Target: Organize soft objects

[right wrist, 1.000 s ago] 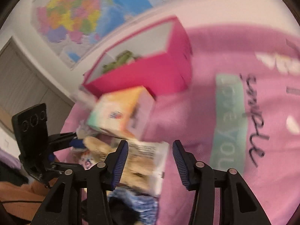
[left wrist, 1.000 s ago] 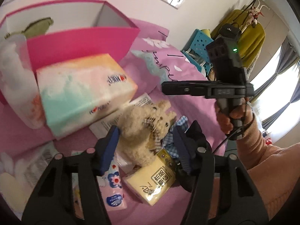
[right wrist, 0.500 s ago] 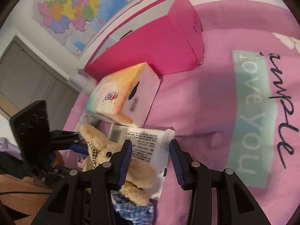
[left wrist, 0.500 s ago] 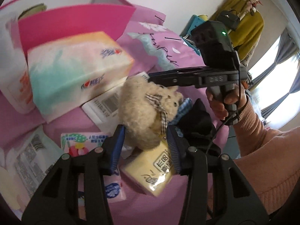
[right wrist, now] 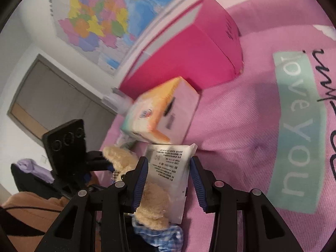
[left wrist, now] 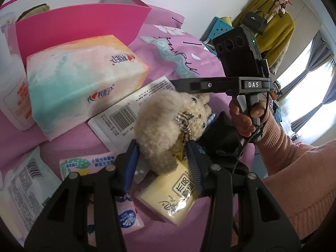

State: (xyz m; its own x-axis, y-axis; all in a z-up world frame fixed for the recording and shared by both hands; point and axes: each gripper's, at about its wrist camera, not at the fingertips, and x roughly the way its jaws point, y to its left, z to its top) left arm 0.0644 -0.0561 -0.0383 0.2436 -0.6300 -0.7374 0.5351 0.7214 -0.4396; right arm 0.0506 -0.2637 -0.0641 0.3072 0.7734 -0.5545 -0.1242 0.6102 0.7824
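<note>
My left gripper (left wrist: 162, 161) is shut on a beige plush rabbit (left wrist: 168, 124) with a checked bow, held just above the pink bed cover (left wrist: 69, 147). The rabbit also shows in the right wrist view (right wrist: 153, 205), with the left gripper (right wrist: 98, 163) at its far end. My right gripper (right wrist: 168, 180) is open, its fingers either side of a white wipes pack (right wrist: 170, 174); in the left wrist view its fingers (left wrist: 205, 85) hover over the rabbit's head. An open pink box (left wrist: 79, 19) stands at the back.
A pastel tissue pack (left wrist: 79, 84) lies before the pink box (right wrist: 189, 48), a white bottle (left wrist: 12, 96) to its left. A yellow tissue packet (left wrist: 174, 195), a pink packet (left wrist: 88, 163) and blue checked cloth (right wrist: 159, 233) lie around the rabbit.
My left gripper closed on the plush rabbit and lifted it slightly. My right gripper swung in low over the wipes pack and the rabbit's head, narrowing a little.
</note>
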